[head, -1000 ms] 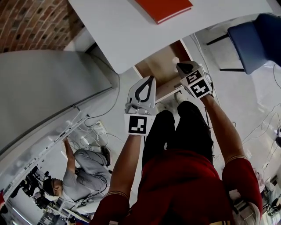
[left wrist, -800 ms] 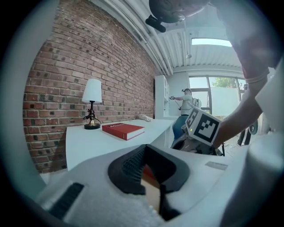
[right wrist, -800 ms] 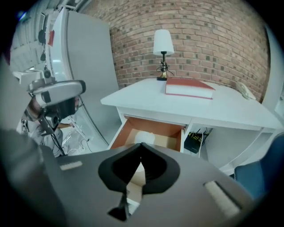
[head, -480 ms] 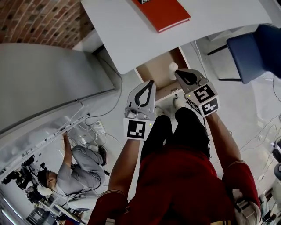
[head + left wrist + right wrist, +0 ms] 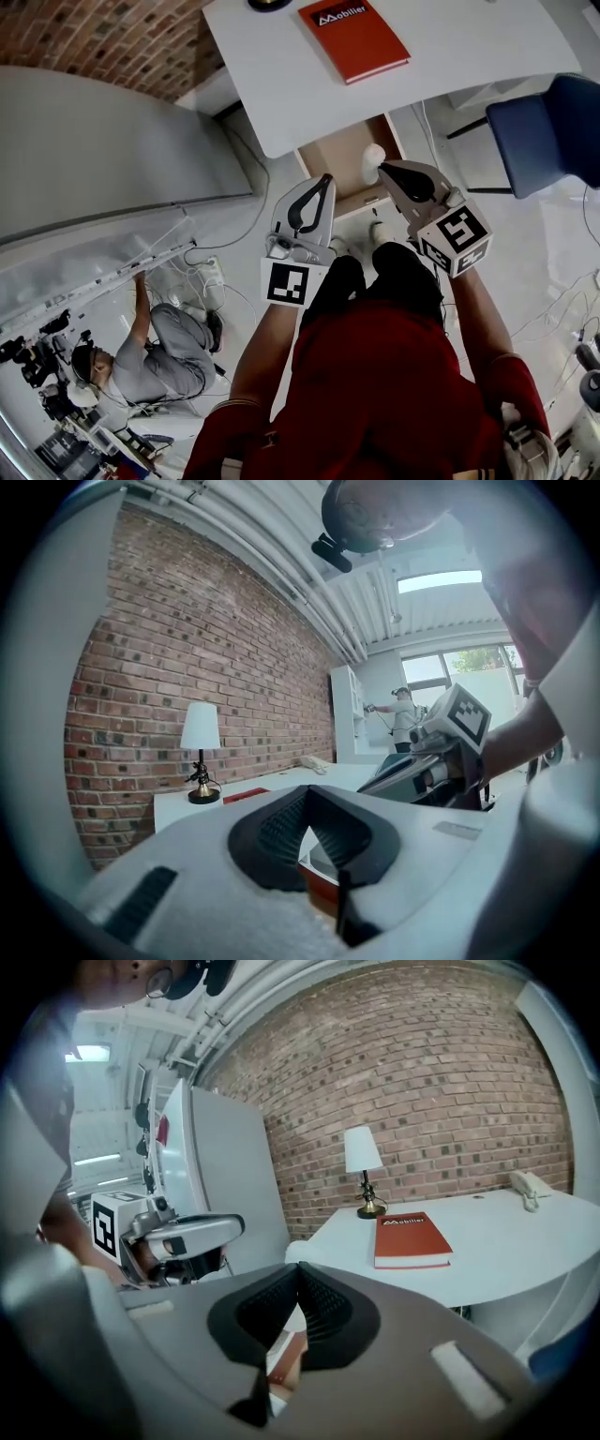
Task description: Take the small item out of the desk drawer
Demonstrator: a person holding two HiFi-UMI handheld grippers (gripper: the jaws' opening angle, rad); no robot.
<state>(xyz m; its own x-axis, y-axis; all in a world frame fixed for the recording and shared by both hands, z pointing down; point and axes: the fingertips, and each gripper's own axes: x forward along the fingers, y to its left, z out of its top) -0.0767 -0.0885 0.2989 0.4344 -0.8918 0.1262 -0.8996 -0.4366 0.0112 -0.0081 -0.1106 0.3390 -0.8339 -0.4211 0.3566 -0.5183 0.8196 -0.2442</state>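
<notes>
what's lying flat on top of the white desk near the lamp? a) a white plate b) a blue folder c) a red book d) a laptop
c: a red book lies flat on the white desk, closed with its cover up, and the right gripper view shows the lamp standing just behind it.
</notes>
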